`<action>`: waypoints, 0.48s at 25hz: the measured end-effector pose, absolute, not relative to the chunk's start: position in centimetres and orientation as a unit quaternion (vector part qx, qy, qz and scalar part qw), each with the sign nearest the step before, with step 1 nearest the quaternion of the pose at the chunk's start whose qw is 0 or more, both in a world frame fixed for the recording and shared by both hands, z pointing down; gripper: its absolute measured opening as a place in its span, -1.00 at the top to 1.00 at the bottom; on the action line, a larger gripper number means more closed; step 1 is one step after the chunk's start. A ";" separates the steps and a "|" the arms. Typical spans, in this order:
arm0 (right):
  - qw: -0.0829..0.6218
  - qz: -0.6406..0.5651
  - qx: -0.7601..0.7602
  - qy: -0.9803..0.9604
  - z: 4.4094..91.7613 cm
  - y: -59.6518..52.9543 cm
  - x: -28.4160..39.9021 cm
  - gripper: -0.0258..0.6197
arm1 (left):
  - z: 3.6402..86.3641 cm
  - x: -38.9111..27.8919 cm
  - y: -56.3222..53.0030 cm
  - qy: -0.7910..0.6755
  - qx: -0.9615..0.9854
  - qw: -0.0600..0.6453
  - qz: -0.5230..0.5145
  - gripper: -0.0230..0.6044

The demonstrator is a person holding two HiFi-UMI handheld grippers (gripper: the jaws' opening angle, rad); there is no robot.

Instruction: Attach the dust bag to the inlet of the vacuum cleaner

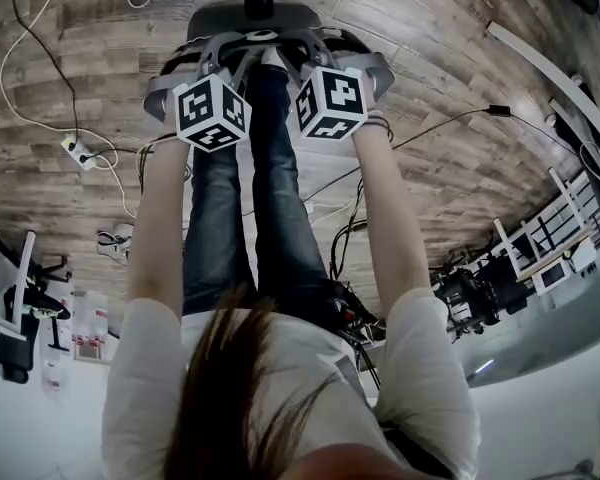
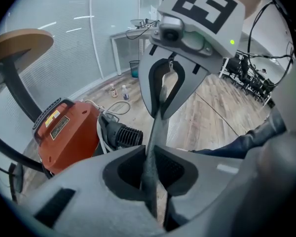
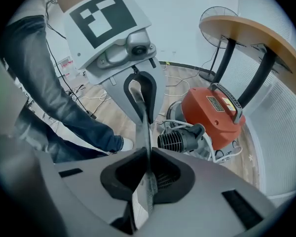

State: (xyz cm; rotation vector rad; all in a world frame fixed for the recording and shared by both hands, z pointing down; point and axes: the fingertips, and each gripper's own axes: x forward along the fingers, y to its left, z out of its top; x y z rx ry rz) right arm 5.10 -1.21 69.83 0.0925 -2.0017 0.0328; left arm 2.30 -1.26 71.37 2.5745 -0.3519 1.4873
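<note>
Left hand-held gripper [image 2: 152, 157] and right hand-held gripper [image 3: 148, 157] clamp dust bag [image 2: 158, 127], unclear from above.

An office-like workroom was indicated. A grey-brown wood-plank floor [image 1: 80, 28] was laid throughout, and the room was bounded by tall glass partition walls backed with slatted blinds [image 2: 64, 58]. A white desk [image 2: 126, 34] was set against the glass, and black office chairs [image 2: 249, 80] were lined up beyond. A round wooden tabletop on black legs [image 3: 246, 33] was seen, and a white power strip [image 1: 78, 151] was left on the floor.
</note>
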 end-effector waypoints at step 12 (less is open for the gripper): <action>0.540 0.027 0.041 -0.840 73.8 -2.4 5.3 0.83 | 75.4 2.4 -2.4 -0.114 0.848 0.084 0.511 0.76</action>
